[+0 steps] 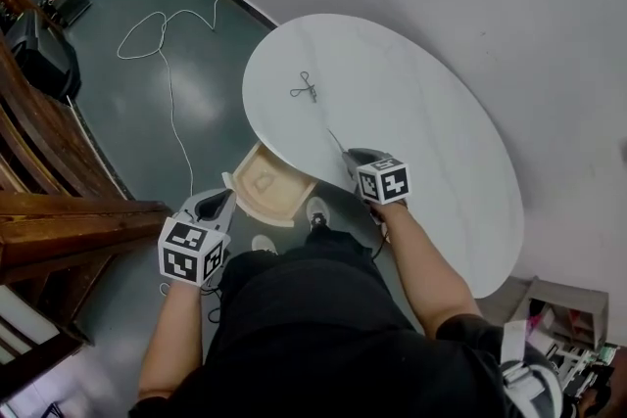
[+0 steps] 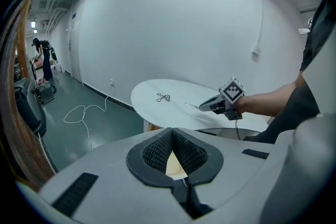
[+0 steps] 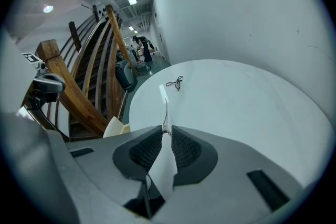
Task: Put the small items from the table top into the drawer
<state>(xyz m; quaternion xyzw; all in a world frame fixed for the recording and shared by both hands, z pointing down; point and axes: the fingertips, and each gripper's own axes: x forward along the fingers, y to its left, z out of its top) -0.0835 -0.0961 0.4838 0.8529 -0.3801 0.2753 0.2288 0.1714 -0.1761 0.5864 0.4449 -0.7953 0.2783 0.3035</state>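
Note:
A thin metal tool like tweezers [image 1: 336, 143] sticks out over the round white table [image 1: 441, 132], with my right gripper [image 1: 348, 158] shut on it. In the right gripper view the tool [image 3: 165, 107] rises from between the closed pads. A small black wire item [image 1: 305, 89] lies alone near the table's far left edge. The pale wooden drawer [image 1: 265, 183] stands open under the table's near left rim. My left gripper [image 1: 226, 199] hovers just left of the drawer, shut and holding nothing; in its own view the pads [image 2: 157, 152] meet at the tips.
A white cable [image 1: 167, 44] loops over the dark floor beyond the table. Wooden stair rails [image 1: 59, 210] stand at the left. A small shelf unit [image 1: 568, 318] sits at the lower right. The white wall runs close behind the table.

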